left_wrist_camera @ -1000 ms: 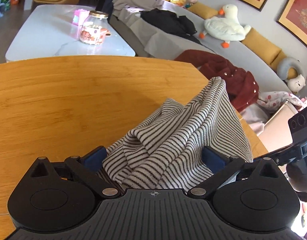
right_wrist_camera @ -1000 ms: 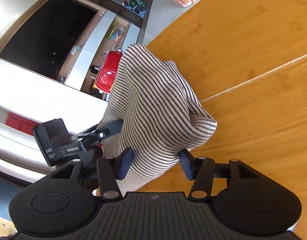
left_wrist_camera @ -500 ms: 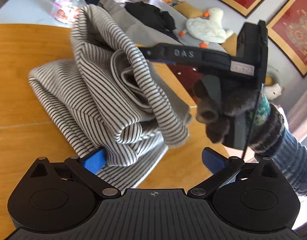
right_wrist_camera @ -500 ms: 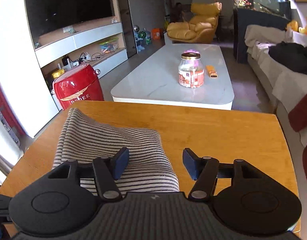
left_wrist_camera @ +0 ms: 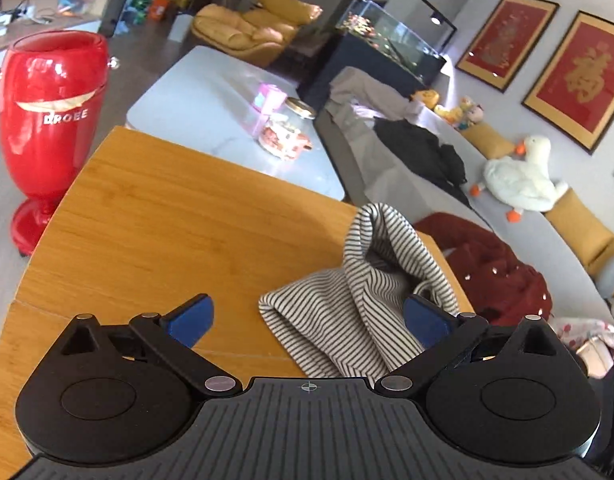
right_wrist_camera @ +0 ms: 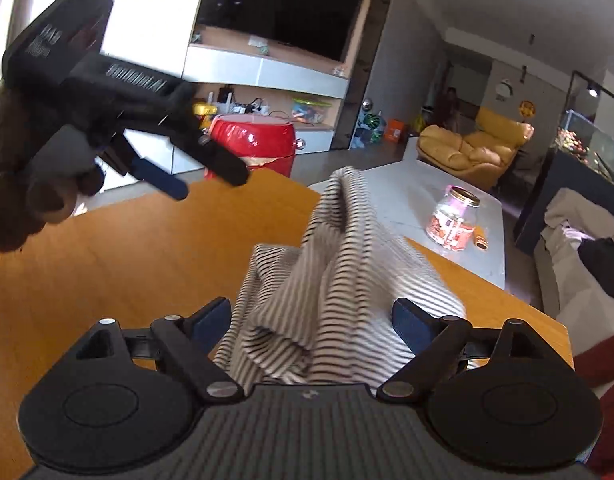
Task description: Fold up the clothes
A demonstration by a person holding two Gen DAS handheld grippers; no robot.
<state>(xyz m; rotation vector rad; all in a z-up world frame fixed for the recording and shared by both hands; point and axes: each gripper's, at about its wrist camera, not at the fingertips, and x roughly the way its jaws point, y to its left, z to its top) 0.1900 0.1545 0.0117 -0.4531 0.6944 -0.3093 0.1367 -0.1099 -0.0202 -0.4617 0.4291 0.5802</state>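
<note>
A: Logging the garment. The striped top (left_wrist_camera: pixel 359 300) is sitting bunched near the right edge of the wooden table (left_wrist_camera: pixel 155 232), one part rising in a peak, the rest slumping toward the cameras. It is lying neither flat nor in a tidy fold.

B: Grippers?

A: The left gripper (left_wrist_camera: pixel 307 316) is hovering with its jaws standing wide apart; only the right blue pad (left_wrist_camera: pixel 421 318) is meeting cloth, nothing is being pinched. The right gripper (right_wrist_camera: pixel 311 318) is also standing spread, cloth lying loosely between the pads. From the right wrist view the left gripper (right_wrist_camera: pixel 195 176) is showing in the air above the table, well clear of the top.

B: Advice for the step?

A: My judgement: the heap is reading equally as cloth being spread for folding or as a fold that is collapsing. Either way, a single edge or corner wants finding, since biting into the bunch is risking several layers at once.

B: Anything unclear?

A: The hem, sleeves and collar are not showing. Motion blur is smearing the peak in the right view. The near cloth is vanishing under both gripper bodies, so I cannot tell how it is lying there.
</note>
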